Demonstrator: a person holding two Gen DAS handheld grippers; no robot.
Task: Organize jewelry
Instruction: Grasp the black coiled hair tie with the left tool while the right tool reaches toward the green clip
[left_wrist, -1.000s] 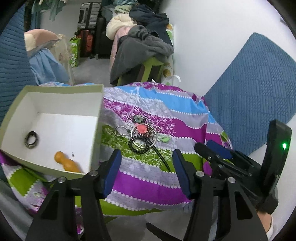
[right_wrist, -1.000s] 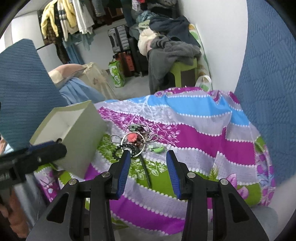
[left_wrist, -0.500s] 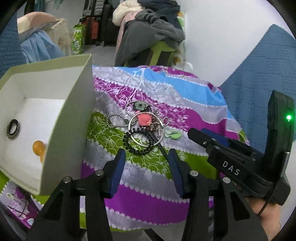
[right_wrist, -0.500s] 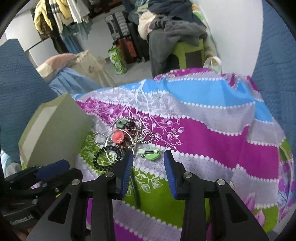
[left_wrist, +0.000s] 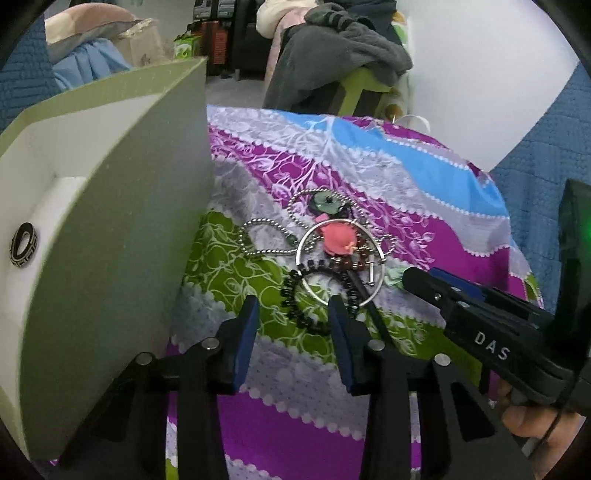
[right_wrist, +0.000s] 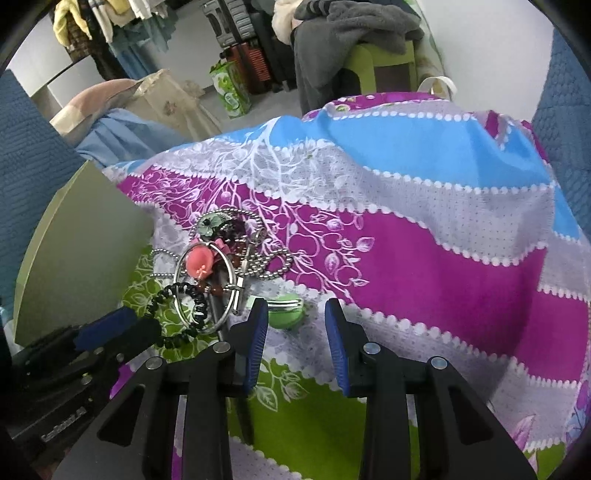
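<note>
My left claw (left_wrist: 291, 314) is held wide with nothing between its blue pads, and the black beaded bracelet (left_wrist: 295, 306) lies just ahead of its tips, partly between them. Beyond that sits the rest of the jewelry heap on the striped cloth (left_wrist: 388, 184): a silver hoop (left_wrist: 306, 240), a pink flower piece (left_wrist: 338, 238) inside it, a ball chain (left_wrist: 258, 236) looping off to the left. Left of this claw stands the pale green box (left_wrist: 122, 236), a dark ring (left_wrist: 24, 243) lying inside it.

My right claw (right_wrist: 295, 321) is also spread and empty, hovering low over the cloth. A green clip (right_wrist: 286, 314) lies right at the tip of its left finger, with the heap ahead and to the left.
</note>
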